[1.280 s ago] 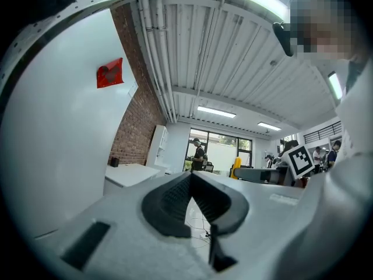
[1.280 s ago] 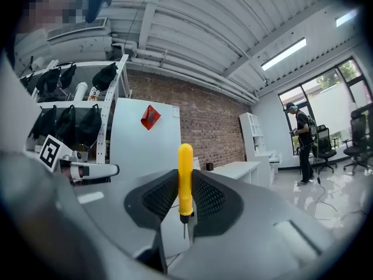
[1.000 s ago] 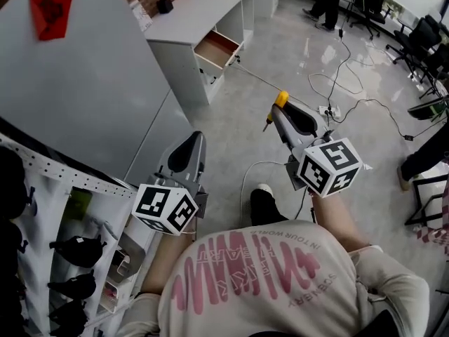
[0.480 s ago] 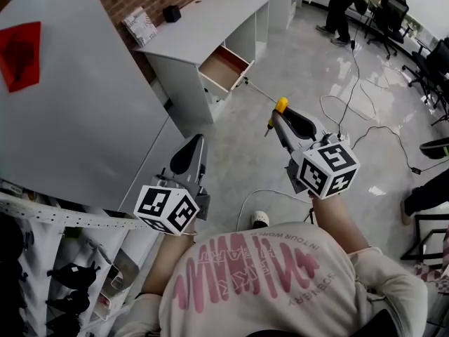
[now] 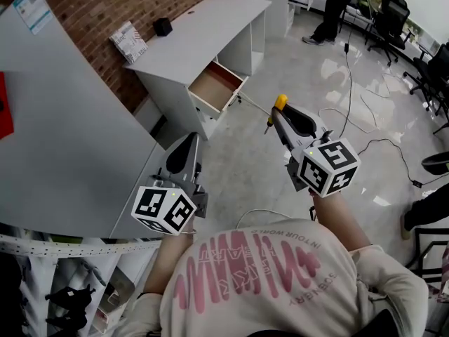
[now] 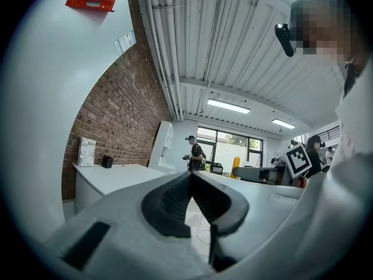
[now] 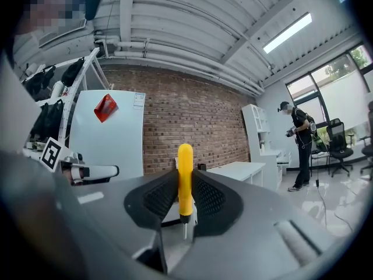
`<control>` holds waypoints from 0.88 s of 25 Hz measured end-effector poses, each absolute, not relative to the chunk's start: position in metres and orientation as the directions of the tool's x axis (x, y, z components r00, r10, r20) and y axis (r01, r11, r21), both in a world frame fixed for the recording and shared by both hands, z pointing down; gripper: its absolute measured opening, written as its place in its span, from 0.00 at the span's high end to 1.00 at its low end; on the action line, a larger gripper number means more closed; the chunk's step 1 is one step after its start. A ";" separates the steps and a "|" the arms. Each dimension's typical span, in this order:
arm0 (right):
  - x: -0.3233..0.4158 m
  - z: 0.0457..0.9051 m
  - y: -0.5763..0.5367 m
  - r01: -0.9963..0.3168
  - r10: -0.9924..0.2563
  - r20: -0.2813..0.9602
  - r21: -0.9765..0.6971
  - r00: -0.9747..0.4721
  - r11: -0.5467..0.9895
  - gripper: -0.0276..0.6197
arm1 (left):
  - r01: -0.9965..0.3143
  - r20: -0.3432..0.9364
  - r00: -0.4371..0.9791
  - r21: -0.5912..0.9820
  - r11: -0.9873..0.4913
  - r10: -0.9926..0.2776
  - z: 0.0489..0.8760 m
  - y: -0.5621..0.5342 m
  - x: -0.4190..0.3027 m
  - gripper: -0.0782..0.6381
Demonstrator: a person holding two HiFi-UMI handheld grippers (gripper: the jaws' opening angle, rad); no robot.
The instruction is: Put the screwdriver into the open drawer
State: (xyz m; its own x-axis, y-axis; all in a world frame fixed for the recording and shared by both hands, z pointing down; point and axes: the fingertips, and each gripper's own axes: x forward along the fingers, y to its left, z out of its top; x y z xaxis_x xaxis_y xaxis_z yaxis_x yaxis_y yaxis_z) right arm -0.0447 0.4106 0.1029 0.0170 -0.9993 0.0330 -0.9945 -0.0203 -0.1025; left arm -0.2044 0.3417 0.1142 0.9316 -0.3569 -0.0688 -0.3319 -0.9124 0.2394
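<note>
A yellow-handled screwdriver stands upright between the jaws of my right gripper, short metal tip pointing down. In the right gripper view the handle rises above the black pads, and the right gripper is shut on it. The open drawer juts from a white desk ahead and to the left, its wooden inside empty. My left gripper is held level beside the right one. Its jaws meet at the tips with nothing between them.
A large grey panel runs along the left. On the desk lie a small black box and a patterned booklet. Cables trail over the shiny floor. A person and office chairs are at the back.
Both grippers have been carried forward across the room. The desk and its open drawer now sit nearer and lower in the head view. The screwdriver stays gripped as before.
</note>
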 end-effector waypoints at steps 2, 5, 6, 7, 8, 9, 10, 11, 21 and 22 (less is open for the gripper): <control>-0.037 0.106 0.404 -0.995 -0.999 0.033 -0.100 0.013 -0.016 0.83 | -0.328 -0.077 0.932 0.237 -0.914 -0.355 0.114 0.334 -0.194 0.89; -0.025 0.108 0.399 -0.995 -0.999 0.038 -0.101 0.010 -0.014 0.83 | -0.319 -0.082 0.935 0.237 -0.918 -0.346 0.115 0.330 -0.178 0.89; -0.022 0.110 0.398 -0.995 -0.999 0.042 -0.103 0.009 -0.013 0.83 | -0.317 -0.080 0.936 0.241 -0.917 -0.344 0.117 0.329 -0.174 0.89; -0.020 0.112 0.397 -0.994 -0.999 0.046 -0.107 0.008 -0.013 0.83 | -0.314 -0.077 0.937 0.247 -0.917 -0.342 0.120 0.328 -0.171 0.89; -0.019 0.115 0.395 -0.994 -0.999 0.051 -0.112 0.007 -0.013 0.83 | -0.310 -0.072 0.938 0.253 -0.916 -0.338 0.124 0.328 -0.168 0.89; -0.018 0.119 0.394 -0.993 -0.998 0.059 -0.118 0.007 -0.014 0.83 | -0.304 -0.065 0.941 0.259 -0.917 -0.331 0.128 0.328 -0.165 0.89; -0.016 0.123 0.391 -0.992 -0.998 0.069 -0.125 0.005 -0.014 0.83 | -0.298 -0.055 0.945 0.264 -0.917 -0.323 0.133 0.328 -0.162 0.89; -0.016 0.129 0.388 -0.991 -0.997 0.081 -0.134 0.003 -0.013 0.83 | -0.293 -0.044 0.948 0.269 -0.917 -0.316 0.138 0.326 -0.159 0.89; -0.007 0.173 0.305 -0.980 -0.985 0.173 -0.195 0.003 -0.038 0.83 | -0.278 0.023 0.958 0.301 -0.912 -0.284 0.168 0.242 -0.134 0.89; -0.003 0.169 0.295 -0.980 -0.985 0.175 -0.194 0.007 -0.041 0.83 | -0.273 0.024 0.960 0.295 -0.916 -0.278 0.163 0.232 -0.128 0.89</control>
State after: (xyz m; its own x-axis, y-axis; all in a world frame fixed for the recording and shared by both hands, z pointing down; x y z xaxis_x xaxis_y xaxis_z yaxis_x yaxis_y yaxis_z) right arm -0.0033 0.2947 0.1692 0.0065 -0.9846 0.1746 -0.9801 -0.0409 -0.1942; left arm -0.1281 0.2319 0.1628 0.9602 -0.2782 0.0241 -0.2728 -0.9157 0.2950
